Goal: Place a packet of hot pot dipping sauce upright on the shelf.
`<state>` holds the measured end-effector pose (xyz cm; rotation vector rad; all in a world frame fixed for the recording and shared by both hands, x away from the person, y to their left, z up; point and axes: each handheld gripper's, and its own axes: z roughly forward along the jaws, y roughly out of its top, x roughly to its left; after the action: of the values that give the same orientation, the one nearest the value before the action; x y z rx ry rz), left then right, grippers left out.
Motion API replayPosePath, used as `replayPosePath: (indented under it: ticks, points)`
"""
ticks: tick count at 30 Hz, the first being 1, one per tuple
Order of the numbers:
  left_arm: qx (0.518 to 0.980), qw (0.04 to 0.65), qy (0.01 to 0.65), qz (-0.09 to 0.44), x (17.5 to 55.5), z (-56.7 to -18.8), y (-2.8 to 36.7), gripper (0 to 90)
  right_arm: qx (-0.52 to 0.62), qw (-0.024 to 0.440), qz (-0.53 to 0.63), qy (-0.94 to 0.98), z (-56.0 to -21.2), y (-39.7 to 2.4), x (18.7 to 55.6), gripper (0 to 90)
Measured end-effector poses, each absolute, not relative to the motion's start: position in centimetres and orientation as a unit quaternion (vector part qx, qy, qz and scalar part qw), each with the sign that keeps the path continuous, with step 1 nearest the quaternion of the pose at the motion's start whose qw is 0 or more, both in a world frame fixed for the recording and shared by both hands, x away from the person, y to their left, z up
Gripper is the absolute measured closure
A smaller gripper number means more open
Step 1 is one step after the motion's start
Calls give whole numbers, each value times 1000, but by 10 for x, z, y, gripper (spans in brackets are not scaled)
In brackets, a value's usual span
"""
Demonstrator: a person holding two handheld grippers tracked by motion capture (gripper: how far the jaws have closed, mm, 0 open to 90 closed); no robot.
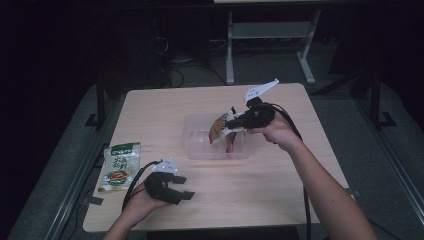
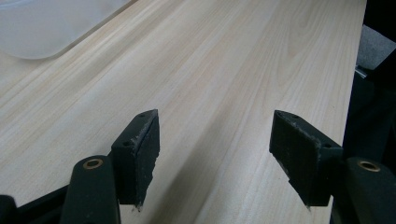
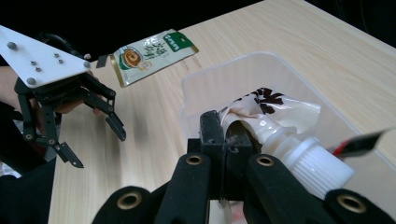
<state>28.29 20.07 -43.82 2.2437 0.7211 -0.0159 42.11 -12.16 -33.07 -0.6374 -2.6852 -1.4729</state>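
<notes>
Clear bin (image 2: 42, 28) cut by the frame's corner — green packet's (image 1: 120, 166) print too small to read.

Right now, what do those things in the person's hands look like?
Each hand grips a black tool: the left tool and the right tool. Both have linked black arms with brass-coloured pivots, ending in two flat, textured black pads. A pale three-cornered plate with small screws sits on top of each, and a black cable trails back. The forearms are bare, with no sleeves in view.

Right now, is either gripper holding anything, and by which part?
The right gripper is shut on the spouted pouch, pinching its top edge beside the white cap, above the clear plastic container. The left gripper is open, holding nothing.
</notes>
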Motion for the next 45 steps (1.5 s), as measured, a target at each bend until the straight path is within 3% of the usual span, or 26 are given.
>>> replayPosePath:
  ticks: [45]
  points:
    - [882,380,279,-10,283,-440,200,331,-187,4,-437,-880,-340,-101,419,890]
